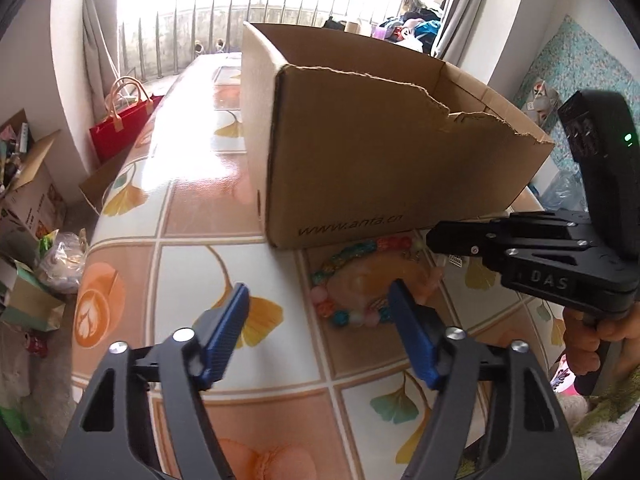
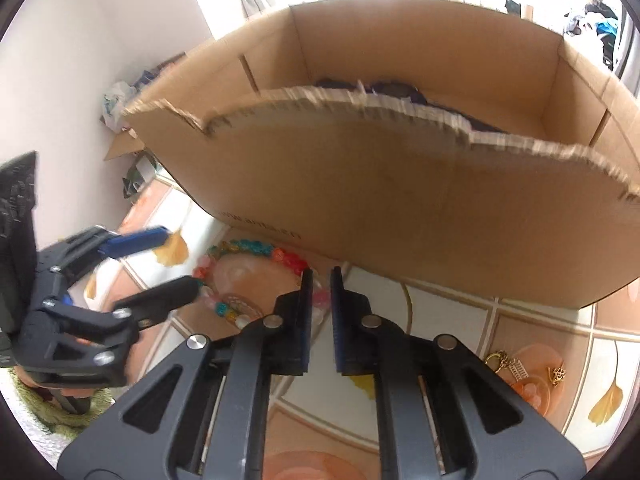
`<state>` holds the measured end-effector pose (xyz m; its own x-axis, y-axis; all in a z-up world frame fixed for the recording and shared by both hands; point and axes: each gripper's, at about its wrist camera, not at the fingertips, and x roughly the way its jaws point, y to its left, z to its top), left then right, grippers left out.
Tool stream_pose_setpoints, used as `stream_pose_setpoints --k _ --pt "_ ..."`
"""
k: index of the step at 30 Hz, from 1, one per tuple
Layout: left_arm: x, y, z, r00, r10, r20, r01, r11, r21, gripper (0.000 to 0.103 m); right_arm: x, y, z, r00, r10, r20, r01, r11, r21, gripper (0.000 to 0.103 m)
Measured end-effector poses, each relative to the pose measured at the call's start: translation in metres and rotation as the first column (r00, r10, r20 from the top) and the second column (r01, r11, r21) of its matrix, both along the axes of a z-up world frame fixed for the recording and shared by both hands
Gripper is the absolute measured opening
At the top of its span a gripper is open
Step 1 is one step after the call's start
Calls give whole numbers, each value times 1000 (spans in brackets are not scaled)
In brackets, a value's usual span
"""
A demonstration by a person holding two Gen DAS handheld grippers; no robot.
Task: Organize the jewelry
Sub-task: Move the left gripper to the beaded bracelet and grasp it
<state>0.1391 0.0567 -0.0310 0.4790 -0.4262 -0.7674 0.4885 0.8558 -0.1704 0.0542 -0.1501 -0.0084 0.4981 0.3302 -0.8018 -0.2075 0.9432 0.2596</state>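
Note:
A bracelet of coloured beads lies on the tiled tablecloth just in front of a torn cardboard box. My right gripper has its jaws almost together at the bracelet's right end, pinching a pink bead in the narrow gap. My left gripper stands open over the bracelet's left side, with one finger across the beads and nothing gripped. Small gold jewelry pieces lie on the cloth to the right.
The box stands open-topped with dark items inside, and its near wall rises right behind the bracelet. A red bag and clutter sit on the floor left of the table. A hand holds the right gripper's handle.

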Motion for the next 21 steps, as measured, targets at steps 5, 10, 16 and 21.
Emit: stream_pose_setpoints --k 5,10,16,21 --pt "9 -13 -8 1000 6 -26 -4 998 56 38 -5 0 11 1000 5 16 -6 999 49 8" --pt "8 -19 -9 1000 -1 -4 1 992 129 33 -13 -12 16 1000 -9 -7 10 992 125 8" --pt "-1 -29 -10 999 -22 39 13 976 219 30 -24 -5 3 998 -11 -65 21 987 160 8" --pt "-7 -29 -9 998 -37 46 25 974 227 12 -27 -7 -4 994 -25 -102 40 988 152 10"
